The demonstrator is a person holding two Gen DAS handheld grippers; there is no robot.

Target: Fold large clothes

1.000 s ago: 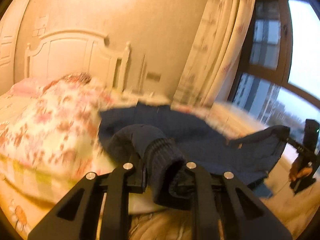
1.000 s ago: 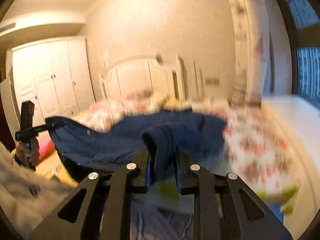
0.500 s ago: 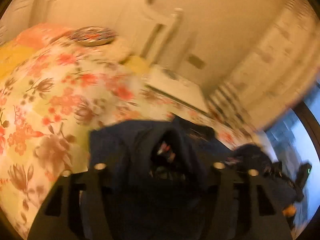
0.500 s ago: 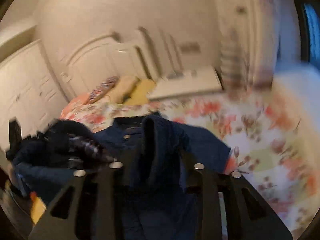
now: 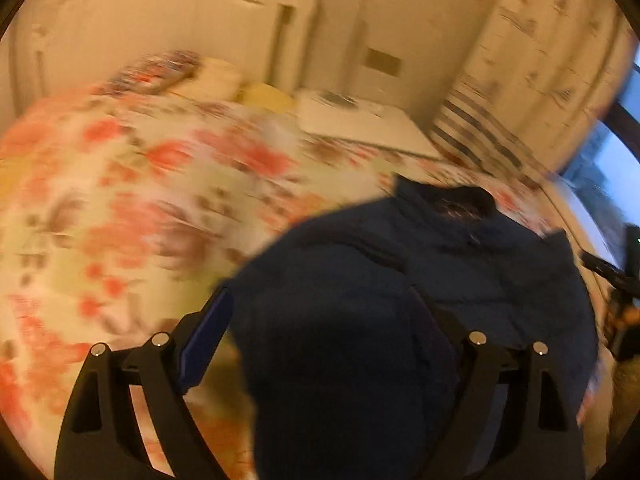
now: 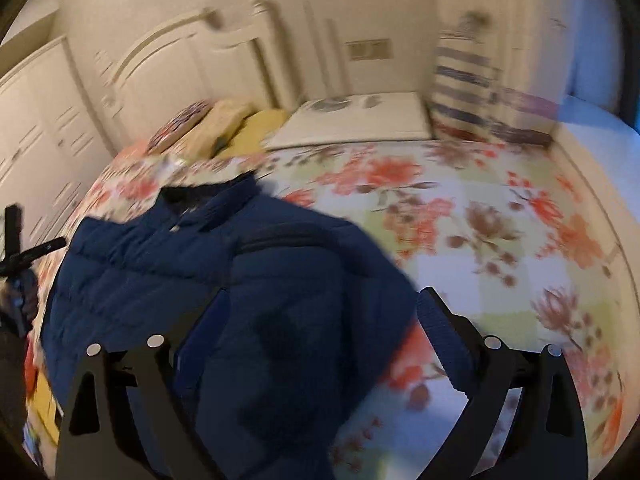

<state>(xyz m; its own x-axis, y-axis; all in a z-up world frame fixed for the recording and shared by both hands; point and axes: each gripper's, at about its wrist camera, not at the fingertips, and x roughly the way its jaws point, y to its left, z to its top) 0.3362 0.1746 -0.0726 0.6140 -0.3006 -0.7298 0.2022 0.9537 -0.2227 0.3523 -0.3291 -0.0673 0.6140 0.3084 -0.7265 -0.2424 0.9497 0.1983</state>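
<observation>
A dark navy padded jacket (image 5: 420,300) lies on the floral bedspread (image 5: 140,200), collar toward the headboard. My left gripper (image 5: 320,320) is open with its fingers wide apart; a sleeve fold lies between and over them. In the right wrist view the jacket (image 6: 200,280) lies at the left. My right gripper (image 6: 320,312) is open too, and a jacket sleeve lies between its fingers, loose. The other gripper shows small at the edge of each view, at the right in the left wrist view (image 5: 616,276) and at the left in the right wrist view (image 6: 20,248).
A white headboard (image 6: 200,52) and pillows (image 6: 228,124) are at the far end of the bed. A white nightstand (image 6: 352,120) and a striped curtain (image 6: 464,80) stand beyond the bed. A white wardrobe (image 6: 36,120) is at the left. A window (image 5: 612,152) is at the right.
Both grippers swung the jacket over the bed and went from shut on the sleeves to open. The jacket now lies on the bedspread.
</observation>
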